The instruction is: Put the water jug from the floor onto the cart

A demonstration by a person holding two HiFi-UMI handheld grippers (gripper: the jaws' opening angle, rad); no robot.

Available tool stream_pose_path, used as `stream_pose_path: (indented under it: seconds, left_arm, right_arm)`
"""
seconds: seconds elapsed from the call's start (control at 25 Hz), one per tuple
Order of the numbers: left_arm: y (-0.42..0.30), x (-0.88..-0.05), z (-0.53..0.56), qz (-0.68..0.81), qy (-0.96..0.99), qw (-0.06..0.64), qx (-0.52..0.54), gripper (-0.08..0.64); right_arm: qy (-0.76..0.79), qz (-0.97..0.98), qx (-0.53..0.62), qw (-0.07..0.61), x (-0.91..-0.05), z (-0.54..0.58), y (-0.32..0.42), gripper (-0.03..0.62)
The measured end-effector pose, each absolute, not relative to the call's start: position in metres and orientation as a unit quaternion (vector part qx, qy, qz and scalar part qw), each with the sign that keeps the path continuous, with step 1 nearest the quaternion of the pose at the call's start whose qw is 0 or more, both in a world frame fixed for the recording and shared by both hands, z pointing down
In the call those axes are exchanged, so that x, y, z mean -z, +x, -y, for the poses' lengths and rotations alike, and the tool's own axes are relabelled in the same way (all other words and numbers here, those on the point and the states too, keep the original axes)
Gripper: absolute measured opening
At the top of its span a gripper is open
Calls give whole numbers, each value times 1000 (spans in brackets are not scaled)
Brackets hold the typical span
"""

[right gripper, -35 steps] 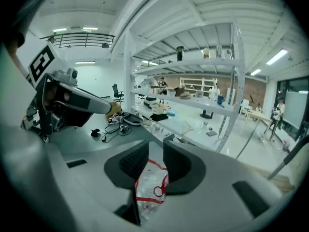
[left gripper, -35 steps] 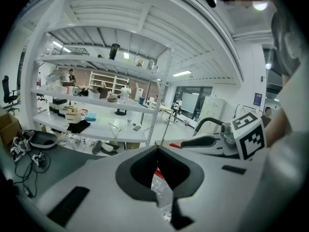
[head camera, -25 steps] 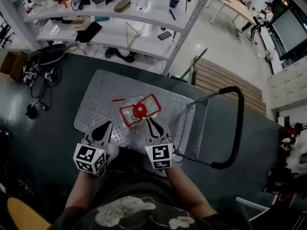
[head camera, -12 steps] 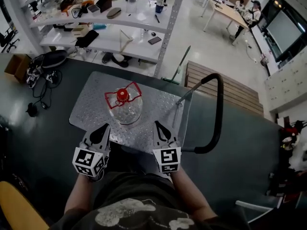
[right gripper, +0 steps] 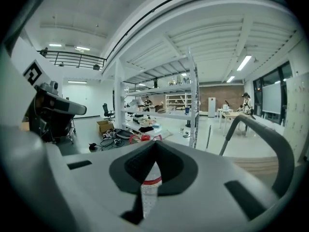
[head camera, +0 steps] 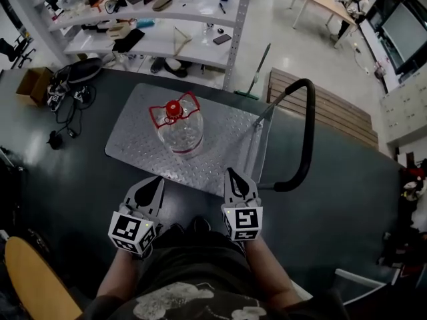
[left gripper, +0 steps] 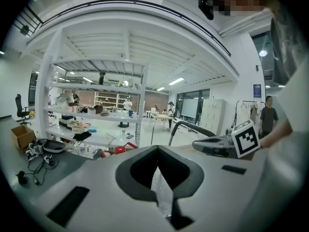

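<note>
water jug (head camera: 181,135) on cart (head camera: 230,145), shelf rack (head camera: 167,42) behind cart, left tongs (head camera: 158,179) and right tongs (head camera: 232,173) before it

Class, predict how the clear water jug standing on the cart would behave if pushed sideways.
The water jug stands upright on a broad base, so it would probably slide before tipping. The raised tread on the cart would likely resist that sliding. Its clear plastic wall probably flexes; its fill, hence its weight, is unclear.

I see a clear water jug (head camera: 181,135) with a red cap and a silver cart (head camera: 227,145) with little bumps.
</note>
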State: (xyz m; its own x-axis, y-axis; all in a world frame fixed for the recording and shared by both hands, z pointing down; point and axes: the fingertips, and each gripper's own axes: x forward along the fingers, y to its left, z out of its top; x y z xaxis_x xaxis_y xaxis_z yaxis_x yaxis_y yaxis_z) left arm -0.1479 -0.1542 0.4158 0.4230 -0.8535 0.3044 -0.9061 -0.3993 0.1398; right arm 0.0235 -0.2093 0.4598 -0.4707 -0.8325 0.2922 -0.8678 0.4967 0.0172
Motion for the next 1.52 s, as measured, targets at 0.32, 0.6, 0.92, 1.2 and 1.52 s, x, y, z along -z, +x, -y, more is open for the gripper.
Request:
stream_pose_path:
  seconds: [0.32, 0.6, 0.92, 1.2, 1.52]
  left_arm:
    - [-148, -426, 84, 530, 829, 165, -71, 6]
    - [-177, -443, -36, 544, 816, 188, -56, 6]
    - [-204, -430, -151, 564, 805, 179, -42, 6]
    - [-205, -427, -205, 553, 813, 177, -38, 6]
    - [-189, -426, -224, 536, 827, 166, -35, 8]
  right_arm:
    - [500, 854, -75, 123, -456, 147, 28, -9]
    - [506, 848, -119, 102, -462, 39, 16, -9]
    - [492, 858, -113, 93, -442, -69, -3, -9]
    - [504, 854, -71, 108, -421, -125, -8, -9]
    - [528, 839, -67, 117, -425, -155, 17, -11]
